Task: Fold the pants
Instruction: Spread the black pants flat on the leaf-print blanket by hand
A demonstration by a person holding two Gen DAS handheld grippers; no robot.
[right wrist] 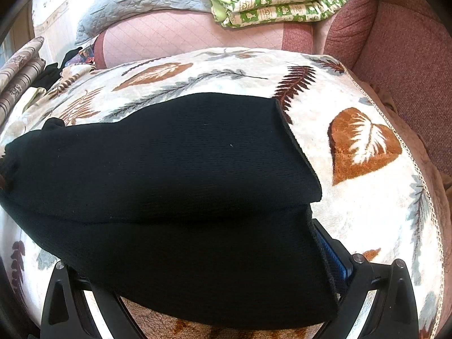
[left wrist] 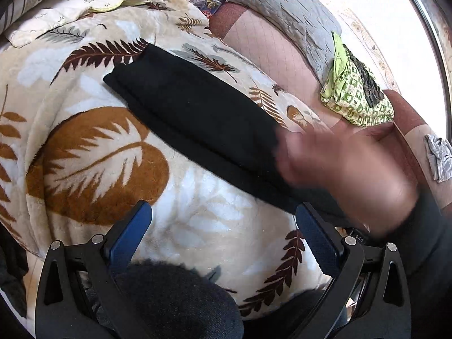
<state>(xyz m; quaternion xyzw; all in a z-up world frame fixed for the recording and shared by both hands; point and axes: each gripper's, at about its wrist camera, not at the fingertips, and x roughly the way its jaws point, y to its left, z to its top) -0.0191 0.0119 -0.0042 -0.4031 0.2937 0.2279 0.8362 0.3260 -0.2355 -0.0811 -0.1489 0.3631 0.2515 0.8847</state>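
Observation:
The black pants (left wrist: 183, 107) lie folded lengthwise in a long strip on the leaf-patterned blanket (left wrist: 93, 152). My left gripper (left wrist: 223, 223) is open and empty, above the blanket just short of the strip's near edge. In the right wrist view the pants (right wrist: 169, 169) fill the middle, with the near end draped over my right gripper (right wrist: 197, 282). Only its right blue pad (right wrist: 333, 251) shows, so the jaws' state is hidden. A blurred bare hand (left wrist: 347, 175) covers the strip's right end in the left wrist view.
A pink sofa cushion (left wrist: 271, 48) lies beyond the blanket, with a grey quilted pad (left wrist: 282, 5) and a folded green patterned cloth (left wrist: 356, 96) on it. A cream pillow (left wrist: 73, 2) sits at the far left. A dark fuzzy item (left wrist: 169, 291) lies under my left gripper.

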